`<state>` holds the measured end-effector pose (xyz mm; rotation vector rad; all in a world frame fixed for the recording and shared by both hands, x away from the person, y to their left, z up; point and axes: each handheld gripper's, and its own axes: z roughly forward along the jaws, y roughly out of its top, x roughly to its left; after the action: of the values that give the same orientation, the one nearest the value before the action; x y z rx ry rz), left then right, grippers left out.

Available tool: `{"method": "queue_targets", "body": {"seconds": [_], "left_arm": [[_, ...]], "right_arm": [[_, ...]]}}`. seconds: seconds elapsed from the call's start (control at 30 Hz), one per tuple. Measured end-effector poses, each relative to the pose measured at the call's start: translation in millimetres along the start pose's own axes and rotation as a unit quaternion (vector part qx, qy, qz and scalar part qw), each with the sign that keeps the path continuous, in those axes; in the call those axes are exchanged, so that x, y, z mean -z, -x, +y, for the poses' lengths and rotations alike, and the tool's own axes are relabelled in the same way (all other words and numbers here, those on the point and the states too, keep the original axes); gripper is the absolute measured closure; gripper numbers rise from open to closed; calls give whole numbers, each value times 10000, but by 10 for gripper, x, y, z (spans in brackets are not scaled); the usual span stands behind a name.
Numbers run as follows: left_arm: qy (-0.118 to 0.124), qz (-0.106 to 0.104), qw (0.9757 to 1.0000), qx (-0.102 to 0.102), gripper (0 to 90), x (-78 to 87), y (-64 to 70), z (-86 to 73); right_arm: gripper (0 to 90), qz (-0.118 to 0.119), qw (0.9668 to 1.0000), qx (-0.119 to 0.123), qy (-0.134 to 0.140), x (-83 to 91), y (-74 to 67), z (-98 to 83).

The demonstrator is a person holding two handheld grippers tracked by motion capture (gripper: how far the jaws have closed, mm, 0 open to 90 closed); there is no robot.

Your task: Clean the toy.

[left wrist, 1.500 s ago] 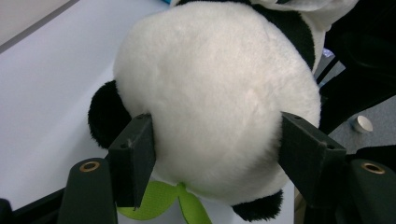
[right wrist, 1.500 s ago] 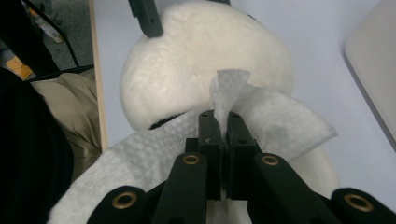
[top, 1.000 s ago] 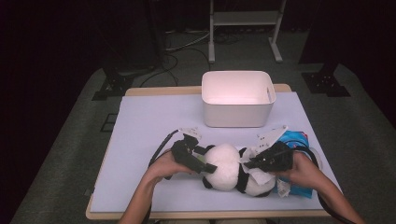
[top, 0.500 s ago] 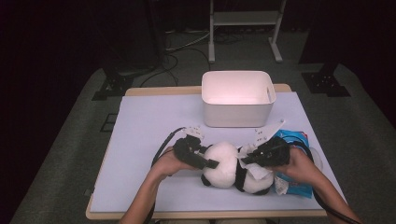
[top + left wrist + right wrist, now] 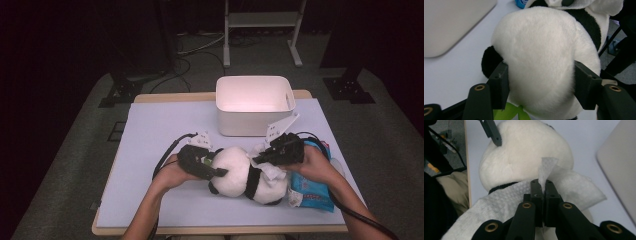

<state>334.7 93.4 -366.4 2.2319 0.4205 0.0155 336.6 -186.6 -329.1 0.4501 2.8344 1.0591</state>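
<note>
In front of the white bin [image 5: 254,104], keep left gripper [image 5: 540,85] clamped on plush panda [image 5: 245,172], drag right gripper [image 5: 543,188], pinched shut on wet wipe [image 5: 574,187], gently across fur.

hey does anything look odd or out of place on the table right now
Nothing spilled or damaged. One oddity: a white wipe, pinched in the right gripper, lies draped over the plush panda, which the left gripper squeezes.

Overhead light falls on the tabletop [image 5: 165,135]; surroundings beyond its edges dark. White bin [image 5: 254,104] near the far edge glares, overexposed. Gripper views soft, nearest fur blurred. Shadows faint.
</note>
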Motion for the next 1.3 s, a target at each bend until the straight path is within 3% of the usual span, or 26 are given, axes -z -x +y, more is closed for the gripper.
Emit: {"method": "queue_targets", "body": {"seconds": [0.1,0.2,0.3,0.37,0.57,0.63,0.73,0.8,0.87,0.97,1.03,1.13,1.2,1.3], "left_arm": [[-137,-186,9995,215,289,-75,6,-87],[-64,-220,9990,391,186,-77,-15,-145],[-165,-261,9979,565,92,-82,-49,-172],[-185,-416,9967,667,57,-100,-79,-177],[-378,-866,9917,868,44,-251,-139,-174],[-408,-950,9913,810,75,-288,-159,-182],[-219,-861,9935,707,236,-266,-165,-200],[-68,-693,9955,642,298,-222,-151,-181],[-43,-481,9980,405,330,-150,-134,-121],[18,-202,9995,228,336,-52,-114,-27],[208,44,9998,37,351,38,-99,54],[308,315,9986,-291,361,111,-58,137],[317,467,9976,-403,361,136,-26,157],[289,432,9978,-401,358,122,-14,88]], "right_arm": [[876,90,9999,4,-80,-59,-83,-102],[876,53,9999,67,57,-66,-152,-189],[876,-15,9999,135,91,-53,-197,-220],[876,-15,9998,160,110,-47,-223,-232],[876,57,9994,326,88,-58,-314,-220],[876,64,9993,363,43,-72,-330,-207],[876,81,9994,346,27,-72,-330,-190],[876,86,9994,324,105,-47,-289,-181],[876,112,9995,251,176,-24,-232,-157],[876,71,9994,222,249,16,-177,-83],[877,-12,9993,256,287,59,-150,-1],[876,-161,9987,316,379,122,-97,128],[876,-187,9986,298,388,133,-46,175],[876,-91,9993,257,243,81,-10,155]]}}
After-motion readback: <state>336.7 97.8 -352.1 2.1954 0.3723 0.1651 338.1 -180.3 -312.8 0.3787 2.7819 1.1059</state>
